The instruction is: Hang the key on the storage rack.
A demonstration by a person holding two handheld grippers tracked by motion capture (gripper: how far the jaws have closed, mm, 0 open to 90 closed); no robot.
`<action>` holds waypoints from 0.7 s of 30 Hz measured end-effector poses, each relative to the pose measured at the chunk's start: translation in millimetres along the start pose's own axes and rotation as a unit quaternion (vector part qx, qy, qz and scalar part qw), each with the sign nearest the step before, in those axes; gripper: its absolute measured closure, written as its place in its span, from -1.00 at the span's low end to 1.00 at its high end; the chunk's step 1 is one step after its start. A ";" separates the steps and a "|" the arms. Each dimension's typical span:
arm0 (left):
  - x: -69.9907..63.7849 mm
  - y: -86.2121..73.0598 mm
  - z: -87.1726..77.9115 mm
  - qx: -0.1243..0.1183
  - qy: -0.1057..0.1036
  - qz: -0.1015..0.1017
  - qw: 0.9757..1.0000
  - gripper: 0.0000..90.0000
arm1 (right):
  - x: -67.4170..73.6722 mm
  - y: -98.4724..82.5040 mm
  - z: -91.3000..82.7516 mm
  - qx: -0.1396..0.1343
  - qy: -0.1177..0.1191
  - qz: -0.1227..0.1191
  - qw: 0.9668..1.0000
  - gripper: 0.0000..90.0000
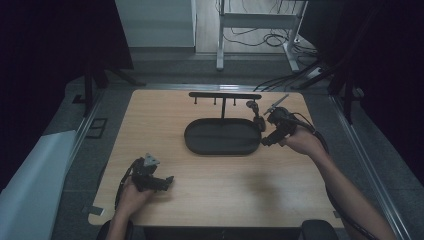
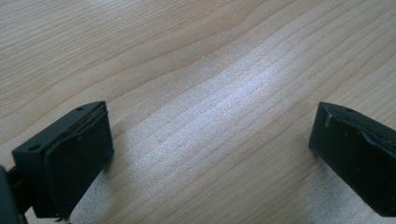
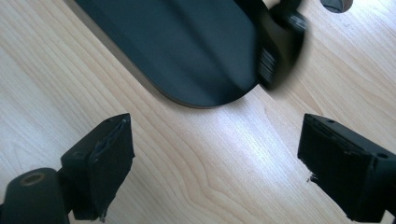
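We see a pale wooden table (image 1: 210, 190) with fine, wavy grain. Near its far side lies a matte black oval tray (image 1: 222, 136) with a low raised rim. A thin black T-shaped stand (image 1: 224, 96) with small hooks rises at the tray's far edge. A small dark object (image 1: 258, 120), blurred, sits at the tray's right end. Our right gripper (image 1: 265, 141) is angled down at that right end, just beside the rim, its jaws spread wide with nothing but bare wood between them. Our left gripper (image 1: 169, 180) rests low on the table, well in front of the tray and to its left, jaws also wide apart and holding nothing.
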State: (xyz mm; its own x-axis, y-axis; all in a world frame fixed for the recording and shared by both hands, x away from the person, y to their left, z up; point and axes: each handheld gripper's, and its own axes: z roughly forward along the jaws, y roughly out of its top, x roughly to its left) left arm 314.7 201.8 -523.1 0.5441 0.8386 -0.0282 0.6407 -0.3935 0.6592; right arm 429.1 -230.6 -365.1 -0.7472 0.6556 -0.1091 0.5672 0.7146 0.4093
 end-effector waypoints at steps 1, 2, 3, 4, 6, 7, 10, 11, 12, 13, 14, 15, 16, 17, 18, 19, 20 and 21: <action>0.0 0.0 0.0 0.000 0.000 0.000 1.000 -1.00 | 0.6 -1.4 -0.8 -0.001 0.000 0.000 1.000 -0.80; 0.0 0.0 0.0 0.000 0.000 0.000 1.000 -1.00 | 0.8 -2.5 -1.1 -0.003 -0.001 -0.002 1.000 -0.81; 0.0 0.0 0.1 0.000 0.000 0.000 1.000 -1.00 | 1.6 -4.0 -1.8 -0.004 -0.001 -0.001 1.000 -0.83; 0.0 0.0 0.1 0.000 0.000 0.000 1.000 -1.00 | 2.6 -5.5 -2.6 -0.005 -0.002 0.001 1.000 -0.85; 0.1 0.0 0.2 -0.001 0.000 0.000 1.000 -1.00 | 3.8 -8.5 -3.5 -0.010 -0.004 -0.001 1.000 -0.91; 0.0 0.0 0.1 0.000 0.000 0.000 1.000 -1.00 | 4.3 -10.5 -4.1 -0.011 -0.004 -0.002 1.000 -0.95; -0.2 0.0 0.4 -0.002 0.001 -0.001 1.000 -1.00 | 5.2 -14.8 -5.6 -0.017 -0.005 -0.006 1.000 -0.99; -0.2 0.0 0.4 -0.002 0.000 -0.001 1.000 -1.00 | 5.7 -16.8 -6.8 -0.019 -0.005 -0.005 1.000 -1.00; -0.2 0.1 0.2 -0.001 0.000 -0.001 1.000 -1.00 | 6.0 -18.1 -7.5 -0.022 -0.005 -0.004 1.000 -1.00; -0.1 0.2 0.2 -0.001 0.000 -0.001 1.000 -1.00 | 6.5 -19.8 -8.3 -0.026 -0.007 -0.004 1.000 -1.00; -0.1 0.2 0.2 -0.001 0.000 -0.001 1.000 -1.00 | 7.0 -21.5 -9.4 -0.027 -0.007 -0.004 1.000 -1.00; -0.1 0.2 0.2 -0.001 0.000 -0.001 1.000 -1.00 | 7.6 -23.7 -10.6 -0.030 -0.009 -0.005 1.000 -1.00; -0.1 0.1 0.2 -0.001 0.000 -0.001 1.000 -1.00 | 8.2 -25.6 -11.6 -0.033 -0.009 -0.005 0.999 -1.00; -0.1 0.1 0.2 -0.001 0.000 -0.001 1.000 -1.00 | 8.7 -27.0 -12.3 -0.034 -0.009 -0.005 0.999 -1.00; -0.1 0.1 0.2 -0.001 0.000 -0.001 1.000 -1.00 | 9.4 -29.4 -13.2 -0.037 -0.008 -0.003 0.999 -1.00; -0.1 0.1 0.2 -0.001 0.000 -0.001 1.000 -1.00 | 9.8 -31.4 -13.9 -0.039 -0.007 -0.002 0.999 -1.00; -0.1 0.1 0.2 -0.001 0.000 -0.001 1.000 -1.00 | 10.6 -33.3 -14.3 -0.041 -0.007 -0.002 0.999 -1.00; -0.1 0.1 0.3 -0.001 0.000 -0.001 1.000 -1.00 | 11.1 -35.3 -14.9 -0.041 -0.008 -0.003 0.999 -1.00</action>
State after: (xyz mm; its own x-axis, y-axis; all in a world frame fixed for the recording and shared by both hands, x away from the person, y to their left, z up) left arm 314.9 201.6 -523.3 0.5431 0.8391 -0.0301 0.6407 -0.3910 0.6608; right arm 395.6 -252.1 -367.3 -0.7442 0.6561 -0.1252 0.5323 0.6958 0.4822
